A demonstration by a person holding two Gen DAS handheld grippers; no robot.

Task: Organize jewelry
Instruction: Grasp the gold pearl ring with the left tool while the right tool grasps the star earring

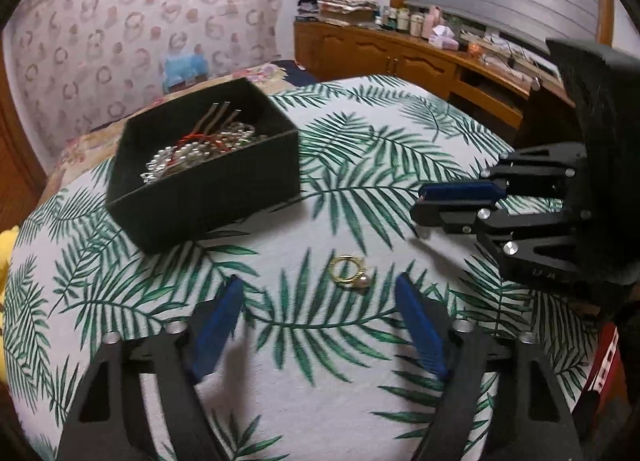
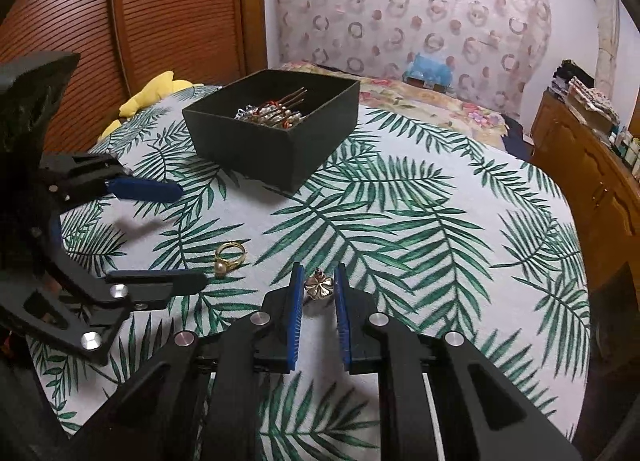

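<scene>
A gold ring with a pearl (image 1: 351, 276) lies on the leaf-print cloth, just ahead of my open left gripper (image 1: 320, 293); it also shows in the right wrist view (image 2: 229, 258). A black box (image 1: 208, 165) with beads and hair pins stands behind it (image 2: 276, 129). My right gripper (image 2: 318, 281) holds a gold flower-shaped piece (image 2: 318, 287) between its blue pads, both touching it, just above the cloth. The right gripper shows from the side in the left wrist view (image 1: 420, 205). The left gripper shows in the right wrist view (image 2: 188, 237).
The round table (image 2: 440, 241) has a leaf-print cloth. A yellow soft toy (image 2: 156, 95) lies at its far left edge. A wooden sideboard (image 1: 400, 57) with bottles and clutter stands behind. A bed (image 2: 420, 97) lies past the table.
</scene>
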